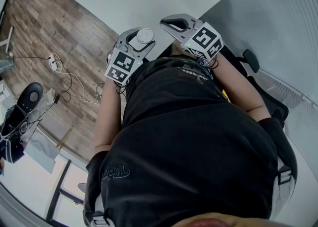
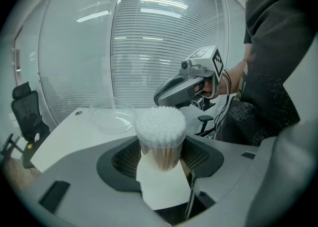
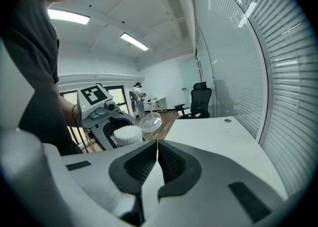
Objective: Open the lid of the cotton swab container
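Two handheld grippers work at a white table (image 3: 208,136). Left gripper (image 1: 140,39) pinches the uncovered cotton swab container (image 2: 160,136), swab tips exposed. Right gripper (image 3: 157,144) is pressed together, empty. Clear lid (image 2: 112,117) rests on the table.

Pale lettering (image 1: 115,173) on black garment (image 1: 198,136), possibly "pal", square coded markers on left gripper's cube (image 1: 122,65) and right gripper's cube (image 1: 204,39)

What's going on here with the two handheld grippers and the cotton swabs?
A person holds a gripper in each hand. The left gripper clamps the cotton swab container, which is already open, its swabs bare on top. The clear lid lies apart from it on the white table. The right gripper is shut on nothing and hovers near the container.
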{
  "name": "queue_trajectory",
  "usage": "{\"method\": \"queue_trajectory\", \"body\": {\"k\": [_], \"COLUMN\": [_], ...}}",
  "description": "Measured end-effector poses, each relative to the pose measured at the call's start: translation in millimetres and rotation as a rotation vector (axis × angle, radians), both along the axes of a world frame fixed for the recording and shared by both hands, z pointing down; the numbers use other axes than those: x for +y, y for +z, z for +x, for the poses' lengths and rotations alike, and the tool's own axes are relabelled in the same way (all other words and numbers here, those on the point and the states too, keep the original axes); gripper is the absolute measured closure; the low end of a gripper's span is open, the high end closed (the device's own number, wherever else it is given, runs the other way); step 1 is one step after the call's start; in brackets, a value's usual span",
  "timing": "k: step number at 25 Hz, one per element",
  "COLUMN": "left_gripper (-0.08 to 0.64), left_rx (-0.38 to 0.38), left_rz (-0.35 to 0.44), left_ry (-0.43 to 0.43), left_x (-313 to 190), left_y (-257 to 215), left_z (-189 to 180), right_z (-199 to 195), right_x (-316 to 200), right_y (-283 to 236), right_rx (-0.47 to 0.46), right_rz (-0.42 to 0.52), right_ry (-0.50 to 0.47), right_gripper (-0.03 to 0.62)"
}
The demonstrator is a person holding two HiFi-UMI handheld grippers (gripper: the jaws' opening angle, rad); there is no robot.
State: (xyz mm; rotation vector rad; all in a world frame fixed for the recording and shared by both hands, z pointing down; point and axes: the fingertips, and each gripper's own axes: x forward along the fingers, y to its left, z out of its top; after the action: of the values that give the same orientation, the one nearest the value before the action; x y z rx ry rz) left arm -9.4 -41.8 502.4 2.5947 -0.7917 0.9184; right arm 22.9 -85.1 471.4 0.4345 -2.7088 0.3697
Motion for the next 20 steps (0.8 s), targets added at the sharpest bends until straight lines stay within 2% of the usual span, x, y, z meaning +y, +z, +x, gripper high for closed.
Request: {"method": "queue_trajectory", "body": {"k": [20], "left_gripper": [0.302], "left_rx": [0.055], "left_rz": [-0.009], "left_ry": [-0.020], "left_x": [0.4], "left_y": [-6.6], "left_z": [-1.6], "right_z": [-7.1], "right_x": [10.9], "right_y": [-1.3], "right_rx": [0.023], "right_rz": [0.007], "right_ry": [-0.025], "right_gripper": [0.571]}}
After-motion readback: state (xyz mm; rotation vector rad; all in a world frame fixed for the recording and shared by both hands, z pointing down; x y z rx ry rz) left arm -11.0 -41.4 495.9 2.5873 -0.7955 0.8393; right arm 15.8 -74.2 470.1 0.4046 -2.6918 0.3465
